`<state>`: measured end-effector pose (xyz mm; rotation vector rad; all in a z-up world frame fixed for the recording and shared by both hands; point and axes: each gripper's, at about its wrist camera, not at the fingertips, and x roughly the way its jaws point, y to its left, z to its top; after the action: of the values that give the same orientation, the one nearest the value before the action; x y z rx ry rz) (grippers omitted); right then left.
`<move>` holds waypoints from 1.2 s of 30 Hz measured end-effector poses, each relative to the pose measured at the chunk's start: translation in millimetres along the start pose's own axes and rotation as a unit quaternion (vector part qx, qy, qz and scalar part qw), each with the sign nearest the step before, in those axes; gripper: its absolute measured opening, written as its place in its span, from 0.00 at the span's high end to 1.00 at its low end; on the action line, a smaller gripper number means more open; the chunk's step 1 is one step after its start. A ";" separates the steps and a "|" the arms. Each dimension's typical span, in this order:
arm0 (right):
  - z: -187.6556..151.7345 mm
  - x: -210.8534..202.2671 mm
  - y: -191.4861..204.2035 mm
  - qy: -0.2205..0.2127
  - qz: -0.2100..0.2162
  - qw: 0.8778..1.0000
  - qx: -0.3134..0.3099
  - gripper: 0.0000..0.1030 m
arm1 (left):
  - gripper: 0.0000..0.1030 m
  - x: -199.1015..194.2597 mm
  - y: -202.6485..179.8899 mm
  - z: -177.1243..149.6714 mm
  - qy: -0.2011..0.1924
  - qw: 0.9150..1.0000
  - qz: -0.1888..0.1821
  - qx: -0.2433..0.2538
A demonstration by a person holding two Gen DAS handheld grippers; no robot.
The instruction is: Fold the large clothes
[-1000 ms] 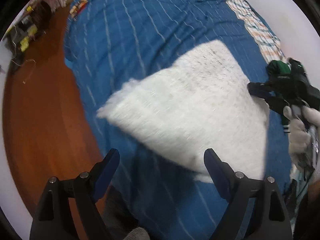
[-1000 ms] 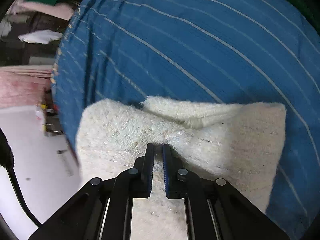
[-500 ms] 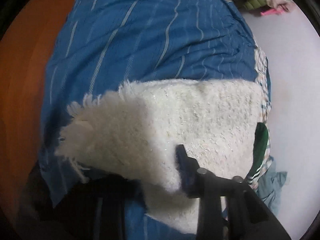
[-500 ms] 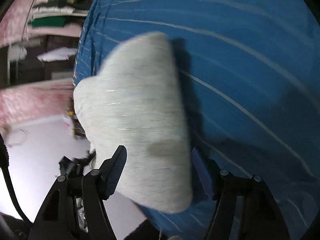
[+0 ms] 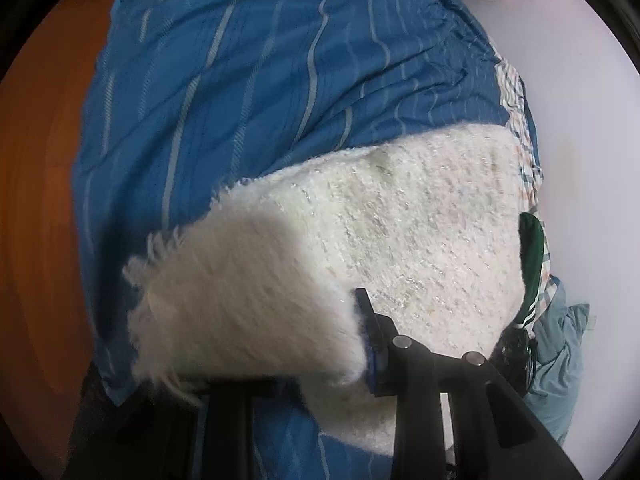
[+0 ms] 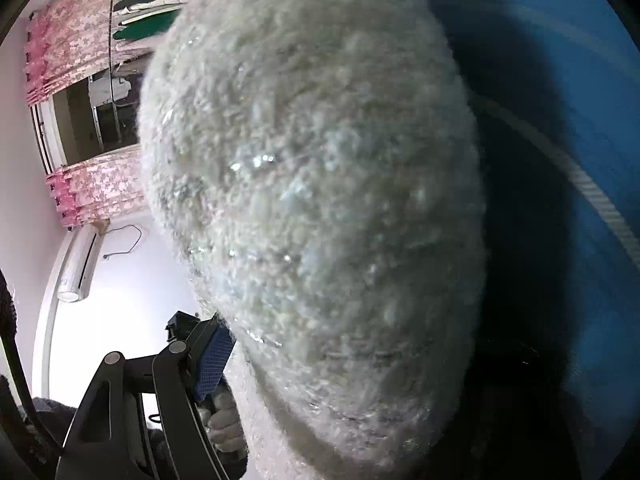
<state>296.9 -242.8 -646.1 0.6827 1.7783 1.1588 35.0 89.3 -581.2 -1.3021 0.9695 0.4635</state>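
You've got the fluffy white sweater (image 5: 400,240) bunched on the near right of the blue bed (image 5: 260,80), both grippers buried in it, probably to lift the bundle whole, though I can't tell if either's actually clamped.

Fluffy white knit garment (image 5: 400,240), glinting threads; matt striped blue cotton bedspread (image 5: 260,80)

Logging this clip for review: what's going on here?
A person with a handheld gripper in each hand is folding a fluffy white garment on a blue striped bedspread. The left gripper has a raised flap of it between its fingers; the right gripper is largely buried under the fabric, so its grip is unclear. The fold is mid-way.
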 end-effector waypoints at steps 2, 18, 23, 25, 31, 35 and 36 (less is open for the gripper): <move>-6.5 -6.7 1.9 -0.015 0.015 1.000 0.004 0.40 | 0.76 -1.9 -8.1 1.9 -0.009 1.000 0.000 0.007; 29.8 -111.7 77.3 -0.168 0.092 0.981 -0.026 0.51 | 0.81 -4.2 -197.9 57.2 -0.047 0.983 -0.091 0.154; 85.5 -189.7 117.1 -0.215 0.088 0.970 -0.068 0.51 | 0.81 34.6 -294.4 71.3 -0.041 0.971 -0.140 0.191; 103.9 -221.7 131.2 -0.235 0.088 0.964 -0.084 0.51 | 0.81 45.9 -331.8 75.2 -0.040 0.966 -0.160 0.201; 166.2 -347.7 136.3 -0.311 0.098 0.941 -0.097 0.52 | 0.81 108.4 -467.5 73.1 -0.017 0.942 -0.216 0.255; 186.7 -416.4 67.2 -0.341 0.080 0.936 -0.044 0.52 | 0.81 199.8 -521.9 44.6 0.027 0.936 -0.186 0.299; 187.9 -426.3 48.9 -0.344 0.067 0.936 -0.027 0.52 | 0.81 225.9 -530.8 33.7 0.036 0.932 -0.166 0.321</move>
<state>659.3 -485.5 -475.3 1.0385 1.1161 0.8944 577.3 -62.6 -451.5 -0.8575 0.8381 -0.1660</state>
